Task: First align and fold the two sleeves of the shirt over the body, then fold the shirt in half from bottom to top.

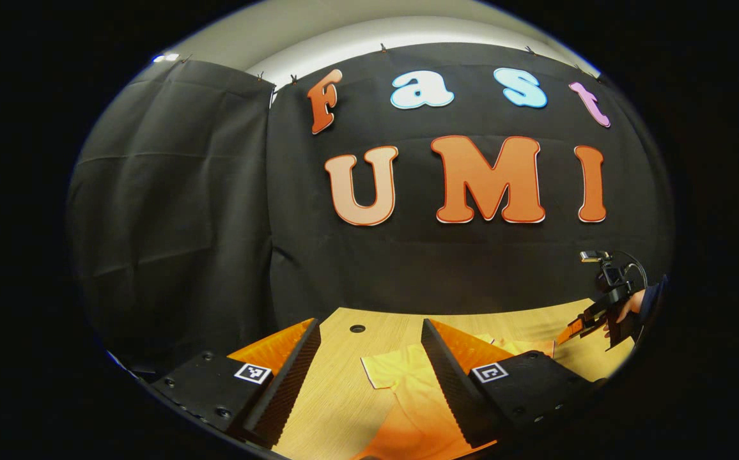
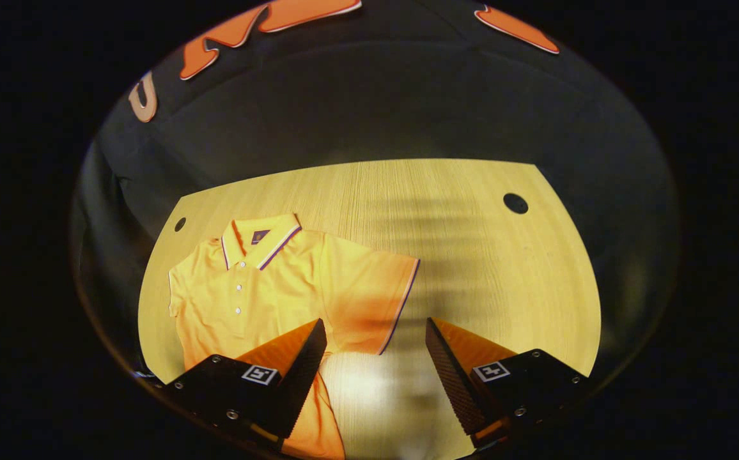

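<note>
In the left gripper view, the left gripper (image 1: 369,370) hung low over the wooden table (image 1: 337,396) with its fingers spread wide and nothing between them. Part of the orange polo shirt (image 1: 401,383) lay flat on the wood just ahead of the fingers, one sleeve edge showing between them. Far off to the right of that view, the right gripper (image 1: 577,329) was held in a person's hand (image 1: 631,305) above the shirt's far side, its tips pointing down toward the cloth; whether they touched it could not be told from there.

In the right gripper view, the right gripper (image 2: 376,358) looked down on the table (image 2: 472,255) from higher up, fingers likewise apart and empty. The shirt (image 2: 261,294) lay face up near the left of the table, collar (image 2: 257,243) away from the camera, buttons showing. The sleeve (image 2: 376,300) nearest this gripper was spread out to the side, its trimmed hem just ahead of the fingers. The other sleeve seemed to lie close to the body, though whether it was folded over could not be told.

By my judgement the task was at or near its start: at least one sleeve unfolded, and the bottom-to-top fold not yet made
</note>
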A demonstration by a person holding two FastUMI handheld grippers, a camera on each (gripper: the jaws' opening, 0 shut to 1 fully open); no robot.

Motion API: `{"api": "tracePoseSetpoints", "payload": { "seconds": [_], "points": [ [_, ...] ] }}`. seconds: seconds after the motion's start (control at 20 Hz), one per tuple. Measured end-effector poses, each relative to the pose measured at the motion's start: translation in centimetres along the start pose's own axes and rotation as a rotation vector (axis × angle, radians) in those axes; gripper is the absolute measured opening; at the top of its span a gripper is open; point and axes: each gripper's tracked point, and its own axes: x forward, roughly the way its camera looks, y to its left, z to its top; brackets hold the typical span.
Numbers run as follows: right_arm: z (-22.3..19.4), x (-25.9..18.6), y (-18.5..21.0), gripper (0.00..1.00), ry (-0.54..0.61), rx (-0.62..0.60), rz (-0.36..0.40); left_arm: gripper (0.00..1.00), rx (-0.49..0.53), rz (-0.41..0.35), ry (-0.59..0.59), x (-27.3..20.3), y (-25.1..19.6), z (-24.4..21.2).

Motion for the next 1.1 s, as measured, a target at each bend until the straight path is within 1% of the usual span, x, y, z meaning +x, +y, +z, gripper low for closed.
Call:
{"api": "tracePoseSetpoints", "payload": {
  "seconds": [0.2,0.25,0.3,0.45,0.5,0.55,0.65,0.8,0.85,0.9,0.95,1.0,1.05,1.1],
  "points": [
    [-0.8,3.0,-0.4,0.95,0.097,0.029,-0.007,0.98,-0.003,0.043,0.050,0.8,2.6,-2.0],
    [-1.2,3.7,-0.4,0.95,0.123,0.036,-0.011,0.99,-0.004,0.055,0.064,1.1,3.1,-2.5],
    [-1.5,4.5,-0.3,0.94,0.147,0.044,-0.011,0.98,-0.002,0.066,0.078,1.3,3.6,-2.8],
    [-1.8,6.5,0.3,0.86,0.195,0.048,-0.006,0.98,0.005,0.094,0.112,1.9,4.6,-3.7],
    [-1.7,7.4,0.1,0.78,0.204,0.040,-0.022,1.00,0.008,0.100,0.123,2.2,4.8,-4.1],
    [-1.7,8.0,-0.1,0.82,0.218,0.035,-0.041,0.98,0.011,0.103,0.135,2.3,5.2,-4.4],
    [-1.6,9.0,-0.5,0.81,0.246,0.040,-0.073,0.98,0.016,0.108,0.154,2.8,5.2,-5.0],
    [-1.5,10.3,-0.3,0.81,0.282,0.055,-0.084,0.98,0.021,0.106,0.187,3.4,5.2,-5.9],
    [-1.6,10.3,-0.6,0.81,0.296,0.059,-0.107,0.98,0.019,0.103,0.197,3.6,5.2,-6.4],
    [-1.1,10.5,-0.9,0.81,0.272,0.074,-0.118,0.98,0.017,0.104,0.202,3.9,5.2,-6.6],
    [-1.2,10.8,-1.2,0.70,0.269,0.073,-0.136,0.98,0.015,0.107,0.208,4.1,5.4,-6.7],
    [-1.0,10.8,-1.4,0.65,0.265,0.060,-0.148,0.98,0.011,0.107,0.214,4.4,5.5,-6.9],
    [-1.2,10.6,-1.4,0.54,0.264,0.048,-0.151,0.98,0.004,0.105,0.222,4.6,5.6,-7.2],
    [-1.2,10.7,-1.1,0.52,0.253,0.035,-0.147,0.98,-0.005,0.104,0.230,5.0,5.6,-7.6]
  ]
}}
